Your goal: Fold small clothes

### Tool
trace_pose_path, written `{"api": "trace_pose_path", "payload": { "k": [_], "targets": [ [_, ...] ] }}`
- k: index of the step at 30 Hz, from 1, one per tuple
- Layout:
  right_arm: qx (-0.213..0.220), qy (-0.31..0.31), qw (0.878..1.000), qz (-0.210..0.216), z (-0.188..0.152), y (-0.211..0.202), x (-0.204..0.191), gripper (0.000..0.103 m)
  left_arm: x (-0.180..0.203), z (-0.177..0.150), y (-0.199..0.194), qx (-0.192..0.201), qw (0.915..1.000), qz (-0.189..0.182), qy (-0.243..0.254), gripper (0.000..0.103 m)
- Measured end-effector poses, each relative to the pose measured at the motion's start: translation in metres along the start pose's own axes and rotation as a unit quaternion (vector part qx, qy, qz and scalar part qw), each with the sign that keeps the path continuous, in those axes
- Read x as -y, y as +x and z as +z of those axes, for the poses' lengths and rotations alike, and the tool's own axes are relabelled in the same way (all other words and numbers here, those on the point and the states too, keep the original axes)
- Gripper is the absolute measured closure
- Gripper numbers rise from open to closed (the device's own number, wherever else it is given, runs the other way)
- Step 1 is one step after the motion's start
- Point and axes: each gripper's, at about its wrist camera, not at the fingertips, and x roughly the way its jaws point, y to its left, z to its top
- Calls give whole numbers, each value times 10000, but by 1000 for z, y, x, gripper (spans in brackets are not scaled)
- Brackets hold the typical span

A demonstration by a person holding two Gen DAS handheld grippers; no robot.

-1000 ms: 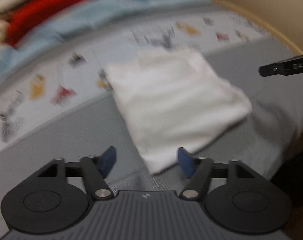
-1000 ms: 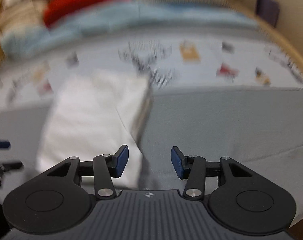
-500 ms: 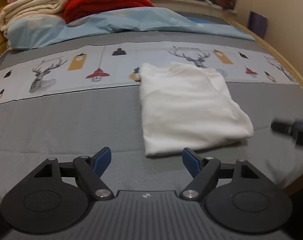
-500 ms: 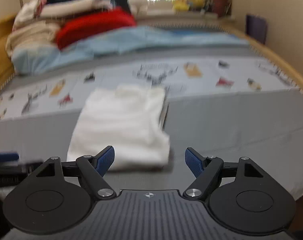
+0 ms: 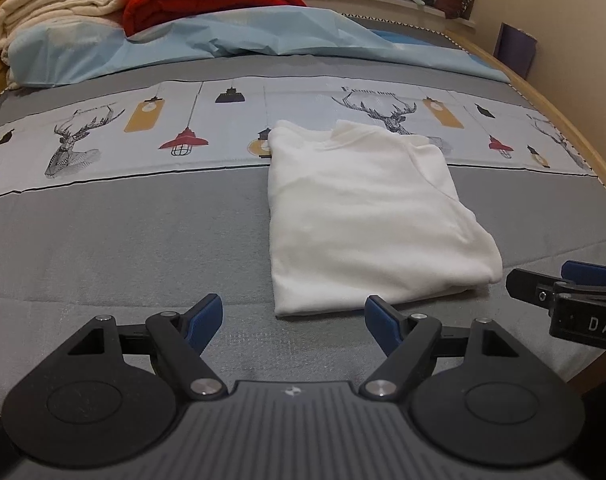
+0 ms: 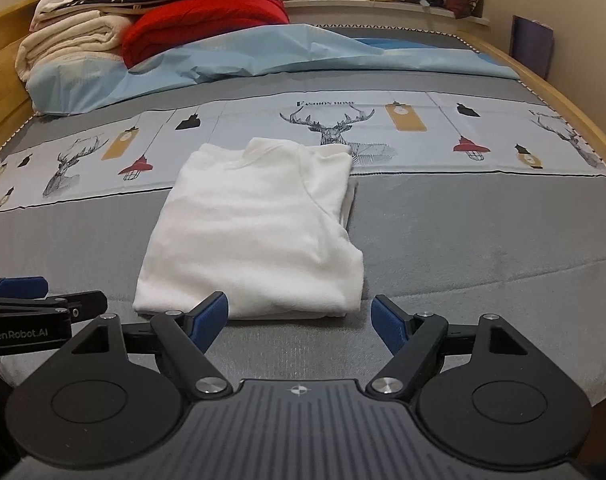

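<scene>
A bed (image 5: 123, 240) with a grey sheet and a printed band of deer and lanterns is filling both views, with a light blue cover (image 6: 231, 56), a red blanket (image 6: 207, 28) and a stack of cream bedding (image 5: 63, 4) lying at its far end. The white top (image 5: 367, 216) is lying folded on the grey part, its far edge reaching onto the printed band. Its long axis is running away from the cameras, collar (image 6: 263, 146) pointing toward the far end, hem nearest the grippers. The left gripper (image 5: 293, 320) is hovering wide apart and empty just short of the hem; the right gripper (image 6: 299, 318) is doing likewise. If another fold is wanted, I would judge it best that each gripper be pinching one near corner through all layers, lifting evenly and carrying the hem toward the collar.
</scene>
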Motion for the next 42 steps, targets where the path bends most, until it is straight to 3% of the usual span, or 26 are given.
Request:
{"api": "trace_pose_path", "payload": {
  "k": [42],
  "targets": [
    [-50, -163, 9998, 102, 0, 3, -5, 23, -1, -2, -1, 46, 9996, -220, 158, 19]
  ]
}}
